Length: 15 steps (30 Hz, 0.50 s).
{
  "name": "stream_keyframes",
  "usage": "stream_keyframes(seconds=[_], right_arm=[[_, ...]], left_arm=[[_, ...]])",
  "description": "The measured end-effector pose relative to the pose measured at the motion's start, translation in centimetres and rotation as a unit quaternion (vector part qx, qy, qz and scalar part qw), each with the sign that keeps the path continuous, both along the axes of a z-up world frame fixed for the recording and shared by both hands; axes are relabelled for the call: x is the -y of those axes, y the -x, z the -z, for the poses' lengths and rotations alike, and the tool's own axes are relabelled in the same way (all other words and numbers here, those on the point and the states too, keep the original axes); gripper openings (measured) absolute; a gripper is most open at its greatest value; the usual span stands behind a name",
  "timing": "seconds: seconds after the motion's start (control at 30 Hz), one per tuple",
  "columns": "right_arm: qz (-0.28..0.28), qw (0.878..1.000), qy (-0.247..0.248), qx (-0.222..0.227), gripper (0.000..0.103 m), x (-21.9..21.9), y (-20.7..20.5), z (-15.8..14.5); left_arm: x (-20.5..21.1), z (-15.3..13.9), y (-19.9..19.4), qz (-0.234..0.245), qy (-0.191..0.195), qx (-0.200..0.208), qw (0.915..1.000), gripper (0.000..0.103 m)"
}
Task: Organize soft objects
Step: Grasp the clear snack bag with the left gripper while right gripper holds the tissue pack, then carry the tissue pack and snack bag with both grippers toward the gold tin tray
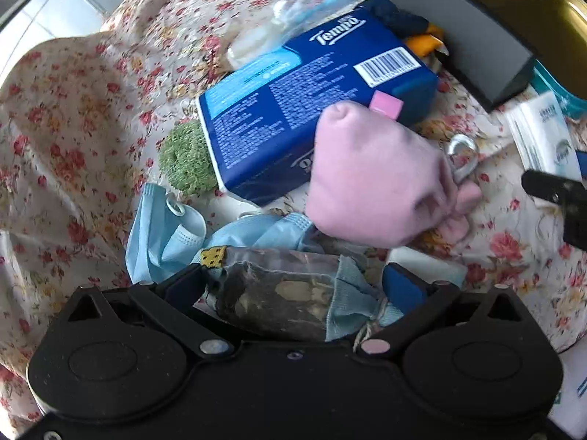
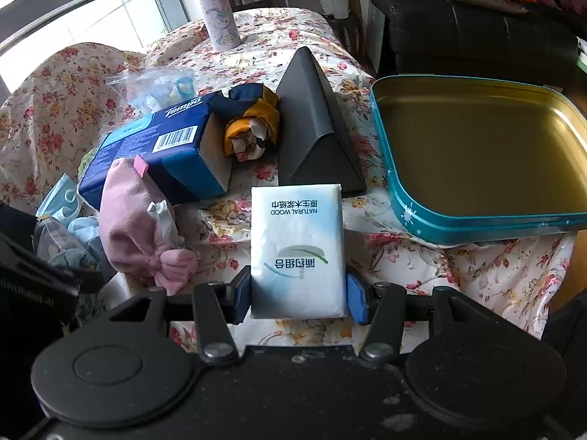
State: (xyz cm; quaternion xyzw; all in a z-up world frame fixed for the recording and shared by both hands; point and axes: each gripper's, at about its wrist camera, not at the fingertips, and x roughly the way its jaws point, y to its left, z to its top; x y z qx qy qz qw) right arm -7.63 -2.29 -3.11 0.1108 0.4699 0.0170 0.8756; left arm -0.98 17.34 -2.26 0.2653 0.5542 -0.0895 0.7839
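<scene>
The white tissue pack (image 2: pixel 298 253) sits clamped in your right gripper (image 2: pixel 299 295), teal tin (image 2: pixel 414 198) ahead to its right. Your left gripper (image 1: pixel 297 286) gapes wide over a dark crumpled cloth (image 1: pixel 271 300), pads clear.

White tissue pack (image 2: pixel 298 253) upright between jaws; blue Tempo pack (image 2: pixel 157 146) tilted, pink plush (image 2: pixel 135 220) leaning against it.

teal tin (image 2: pixel 411 198) open and empty, black wedge (image 2: pixel 315 124) beside it
</scene>
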Motion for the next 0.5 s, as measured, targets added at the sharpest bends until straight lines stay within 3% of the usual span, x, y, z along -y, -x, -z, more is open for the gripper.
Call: stream_keyframes(seconds=[0.07, 0.2, 0.5], right_arm=[[0.001, 1.000, 0.001, -0.001, 0.051, -0.1, 0.0, 0.1], [0.002, 1.000, 0.000, 0.003, 0.051, -0.1, 0.0, 0.0], [0.002, 0.999, -0.004, 0.033, 0.051, -0.1, 0.8, -0.7]], left_arm=[[-0.1, 0.0, 0.0, 0.001, 0.005, -0.001, 1.0000, 0.097], [-0.4, -0.7, 0.1, 0.000, 0.028, 0.007, 0.9996, 0.076], [-1.6, -2.7, 0.5, -0.043, 0.080, 0.040, 0.9951, 0.064]])
